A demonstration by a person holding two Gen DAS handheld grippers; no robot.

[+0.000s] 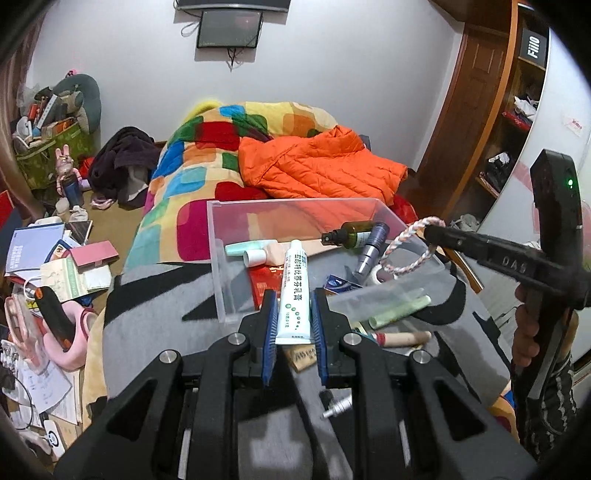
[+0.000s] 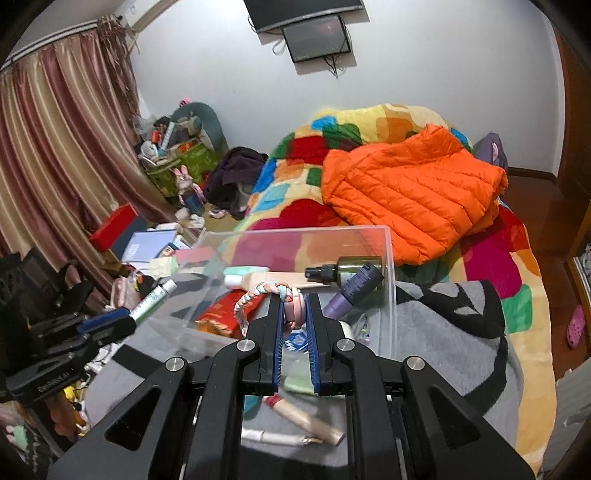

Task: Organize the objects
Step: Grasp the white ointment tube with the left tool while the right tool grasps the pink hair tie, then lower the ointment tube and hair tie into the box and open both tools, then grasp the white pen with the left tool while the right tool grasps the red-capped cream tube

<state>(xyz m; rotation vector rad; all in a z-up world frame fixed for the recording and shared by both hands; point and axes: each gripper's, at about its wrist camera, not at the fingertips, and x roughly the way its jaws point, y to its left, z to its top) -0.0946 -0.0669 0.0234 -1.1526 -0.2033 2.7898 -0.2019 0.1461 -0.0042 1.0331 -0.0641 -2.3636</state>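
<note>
I'm clamping my left gripper [image 1: 294, 317] on a smooth white tube [image 1: 293, 291], my right gripper [image 2: 294, 314] pinching a braided loop [image 2: 258, 295] over the clear plastic bin [image 2: 389, 273].

1. Two grippers: the left gripper [image 1: 293, 317] and the right gripper [image 2: 294, 314]
2. One clear plastic bin [image 1: 295, 204] on the bed
3. One white ointment tube [image 1: 293, 295] with green dots
4. One braided loop [image 1: 410, 230], pink, white and blue
5. One dark green spray bottle [image 1: 349, 232]
6. One purple-grey bottle [image 1: 371, 248]
7. One peach tube with a mint cap [image 1: 255, 248]
8. One orange puffer jacket [image 2: 413, 192]
9. One patchwork blanket [image 1: 199, 162]
10. One grey and black blanket [image 2: 461, 325]
11. Two wall screens [image 2: 317, 35], one below the other
</note>
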